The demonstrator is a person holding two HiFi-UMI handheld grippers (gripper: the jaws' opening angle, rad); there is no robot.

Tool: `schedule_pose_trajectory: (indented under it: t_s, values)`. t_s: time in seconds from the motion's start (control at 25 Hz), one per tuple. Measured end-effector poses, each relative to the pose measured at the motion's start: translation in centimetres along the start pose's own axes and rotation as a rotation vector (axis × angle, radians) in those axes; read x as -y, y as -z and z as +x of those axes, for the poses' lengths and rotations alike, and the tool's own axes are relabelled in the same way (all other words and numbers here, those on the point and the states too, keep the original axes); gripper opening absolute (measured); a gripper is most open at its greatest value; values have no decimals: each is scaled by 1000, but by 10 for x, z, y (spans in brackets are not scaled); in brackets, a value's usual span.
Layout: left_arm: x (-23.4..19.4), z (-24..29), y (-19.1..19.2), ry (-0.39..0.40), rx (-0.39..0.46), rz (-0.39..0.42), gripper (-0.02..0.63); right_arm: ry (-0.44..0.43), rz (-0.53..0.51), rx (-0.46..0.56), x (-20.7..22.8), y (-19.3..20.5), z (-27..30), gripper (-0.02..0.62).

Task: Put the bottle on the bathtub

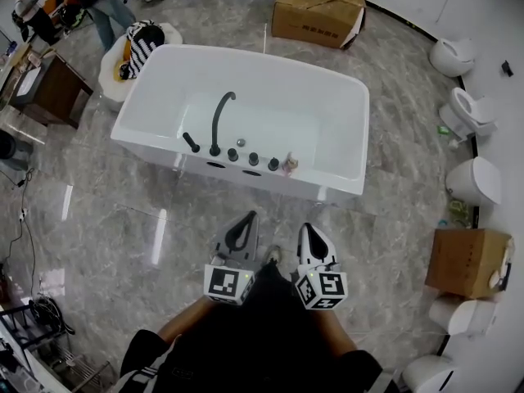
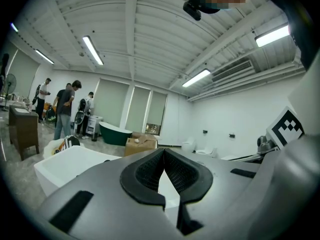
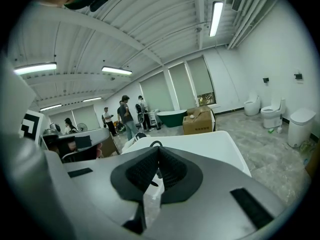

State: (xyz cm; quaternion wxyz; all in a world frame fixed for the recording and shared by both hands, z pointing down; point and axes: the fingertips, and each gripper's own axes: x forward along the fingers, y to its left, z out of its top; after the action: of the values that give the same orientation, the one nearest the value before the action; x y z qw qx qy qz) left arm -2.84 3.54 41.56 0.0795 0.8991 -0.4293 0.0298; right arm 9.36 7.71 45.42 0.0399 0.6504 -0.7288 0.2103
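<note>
A small pinkish bottle [image 1: 288, 165] stands on the near rim of the white bathtub [image 1: 135, 97], just right of a row of black knobs and a curved black faucet [image 1: 219, 121]. Both grippers hover side by side over the marble floor, well short of the tub and pointing at it. My left gripper [image 1: 249, 217] is shut with nothing between its pads. The right gripper [image 1: 305, 228] is also shut and empty. In the left gripper view the closed jaws [image 2: 163, 152] cover part of the tub [image 2: 65, 164]. In the right gripper view the closed jaws [image 3: 158, 149] sit in front of the tub [image 3: 210, 146].
A cardboard box [image 1: 318, 11] lies beyond the tub and another [image 1: 467, 260] at the right. Toilets [image 1: 467, 113] line the right wall. A striped bag [image 1: 141, 46] rests at the tub's far left corner, near a wooden cabinet [image 1: 53, 88] and people [image 1: 102, 6].
</note>
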Motion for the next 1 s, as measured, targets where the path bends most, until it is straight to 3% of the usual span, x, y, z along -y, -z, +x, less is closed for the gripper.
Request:
schedule_pose_trajectory:
  t_s: [1.0]
  values:
    - [21, 9, -3, -14, 11, -25, 17, -11, -3, 24, 20, -6, -8, 9]
